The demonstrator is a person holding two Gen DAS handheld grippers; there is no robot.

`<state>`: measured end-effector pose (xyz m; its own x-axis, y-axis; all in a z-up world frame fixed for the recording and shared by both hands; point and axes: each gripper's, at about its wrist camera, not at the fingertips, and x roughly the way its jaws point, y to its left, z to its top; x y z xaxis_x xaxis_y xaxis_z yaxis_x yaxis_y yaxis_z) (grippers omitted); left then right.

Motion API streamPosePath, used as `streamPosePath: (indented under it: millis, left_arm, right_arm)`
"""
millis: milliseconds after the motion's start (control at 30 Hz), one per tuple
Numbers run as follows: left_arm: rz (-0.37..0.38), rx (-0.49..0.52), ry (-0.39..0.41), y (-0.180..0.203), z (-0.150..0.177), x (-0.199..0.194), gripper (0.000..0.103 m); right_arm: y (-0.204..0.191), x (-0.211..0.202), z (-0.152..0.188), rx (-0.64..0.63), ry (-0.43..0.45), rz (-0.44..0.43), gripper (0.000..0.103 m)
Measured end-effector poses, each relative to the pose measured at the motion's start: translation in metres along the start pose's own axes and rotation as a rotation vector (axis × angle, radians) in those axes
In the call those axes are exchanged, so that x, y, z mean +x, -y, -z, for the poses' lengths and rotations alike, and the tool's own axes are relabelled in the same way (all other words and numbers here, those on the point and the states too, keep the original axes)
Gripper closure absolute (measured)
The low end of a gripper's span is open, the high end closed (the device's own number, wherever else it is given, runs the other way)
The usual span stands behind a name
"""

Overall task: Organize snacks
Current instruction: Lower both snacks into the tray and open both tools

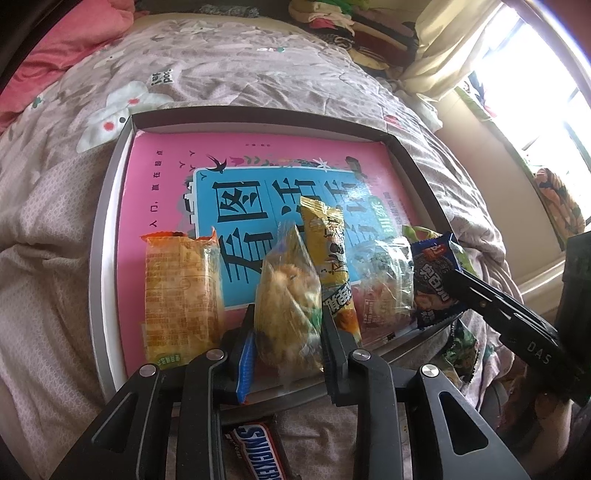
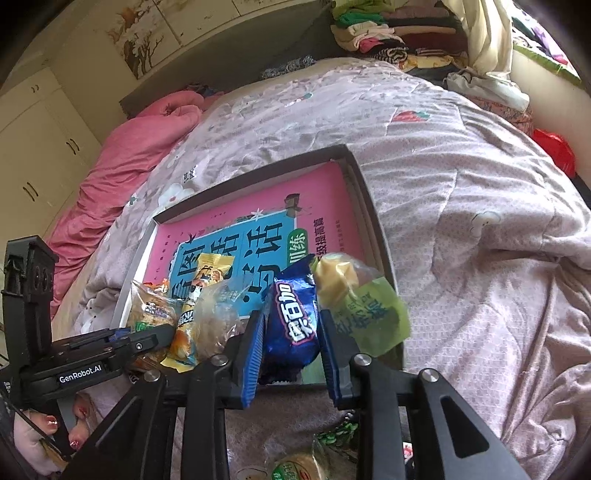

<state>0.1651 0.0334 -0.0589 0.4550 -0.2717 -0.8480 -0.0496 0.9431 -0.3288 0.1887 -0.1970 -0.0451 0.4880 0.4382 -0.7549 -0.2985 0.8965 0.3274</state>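
Note:
A shallow grey tray (image 1: 110, 229) lies on the bed with a pink book (image 1: 166, 177) inside it. Along its near edge sit an orange packet (image 1: 181, 291), a yellow packet (image 1: 328, 251) and a clear packet (image 1: 388, 284). My left gripper (image 1: 289, 312) is shut on a clear bag of yellowish pastry (image 1: 288, 280), which rests on the book. In the right wrist view my right gripper (image 2: 291, 315) is shut on a blue snack packet (image 2: 291, 328) at the tray's near right corner. A green packet (image 2: 369, 314) leans beside it.
A Snickers bar (image 1: 258, 454) lies on the quilt (image 1: 55, 258) below the tray. More packets (image 2: 295, 465) lie on the quilt under the right gripper. A pink blanket (image 2: 122, 177) sits at the far left and piled clothes (image 2: 369, 33) at the back. A hand with painted nails (image 2: 48, 432) holds the left gripper.

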Motion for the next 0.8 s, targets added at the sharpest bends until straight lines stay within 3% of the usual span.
streamPosePath:
  millis: [800]
  left_arm:
    - [0.001,-0.034,0.026,-0.007,0.001,-0.016,0.049]
  right_arm:
    - [-0.012,-0.003,0.002,-0.049,0.002,0.008,0.074]
